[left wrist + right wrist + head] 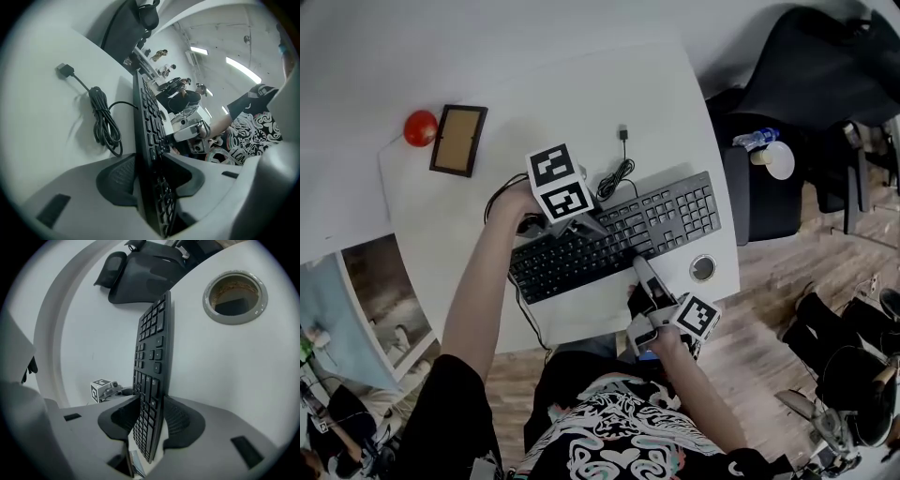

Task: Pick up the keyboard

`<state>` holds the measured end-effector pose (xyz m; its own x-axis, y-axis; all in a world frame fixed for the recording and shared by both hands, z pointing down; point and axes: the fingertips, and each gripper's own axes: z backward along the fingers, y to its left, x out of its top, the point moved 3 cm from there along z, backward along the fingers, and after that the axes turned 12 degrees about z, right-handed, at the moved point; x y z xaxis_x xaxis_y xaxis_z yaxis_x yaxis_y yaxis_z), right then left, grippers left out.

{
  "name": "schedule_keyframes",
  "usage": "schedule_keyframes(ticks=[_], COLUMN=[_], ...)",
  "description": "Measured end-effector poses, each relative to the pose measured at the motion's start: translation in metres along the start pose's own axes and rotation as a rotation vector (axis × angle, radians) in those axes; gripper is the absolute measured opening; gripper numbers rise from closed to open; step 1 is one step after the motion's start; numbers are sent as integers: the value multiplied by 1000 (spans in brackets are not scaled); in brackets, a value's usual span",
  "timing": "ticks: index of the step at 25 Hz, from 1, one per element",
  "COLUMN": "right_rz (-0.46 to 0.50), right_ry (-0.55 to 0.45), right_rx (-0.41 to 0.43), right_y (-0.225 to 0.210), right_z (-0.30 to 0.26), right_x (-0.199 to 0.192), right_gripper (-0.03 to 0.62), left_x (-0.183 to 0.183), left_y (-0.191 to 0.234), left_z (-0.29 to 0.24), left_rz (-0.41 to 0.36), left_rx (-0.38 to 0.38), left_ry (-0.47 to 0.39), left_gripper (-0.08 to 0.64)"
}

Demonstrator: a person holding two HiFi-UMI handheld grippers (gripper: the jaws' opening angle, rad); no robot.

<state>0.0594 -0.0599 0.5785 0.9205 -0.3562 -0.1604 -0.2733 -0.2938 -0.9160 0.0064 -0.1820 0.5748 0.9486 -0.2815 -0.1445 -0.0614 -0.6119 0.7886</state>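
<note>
Black keyboard (619, 234) sits by the tabletop's (581, 103) front edge, left claw (150, 178) clamped on its far rim, right claw (152, 420) on its near rim, opposed grips apparently meant to lift it level.

White table (609, 103) with a round cable port (702, 268) near its front right corner. Wood-plank floor (769, 309) to the right. Black office chair (825, 84) beside the table. Strip lights (243, 70) on a grey ceiling (220, 40).
</note>
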Motion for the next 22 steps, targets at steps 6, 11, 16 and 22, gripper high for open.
schedule_keyframes(ticks=[6, 11, 16, 22], right_rz=[-10, -34, -6, 128], right_ry=[24, 66, 152, 127], right_rx=[41, 139, 191, 122], right_y=[-1, 0, -6, -2], right_z=[-3, -3, -5, -6], right_x=[2, 3, 9, 6], right_gripper=[167, 167, 167, 167], left_x=[9, 7, 10, 14], left_y=[-11, -18, -3, 1], left_z=[-5, -16, -24, -19], left_rz=[6, 175, 282, 296], left_rx=[-189, -399, -523, -587], left_ry=[26, 40, 184, 215], left_gripper=[144, 86, 83, 81])
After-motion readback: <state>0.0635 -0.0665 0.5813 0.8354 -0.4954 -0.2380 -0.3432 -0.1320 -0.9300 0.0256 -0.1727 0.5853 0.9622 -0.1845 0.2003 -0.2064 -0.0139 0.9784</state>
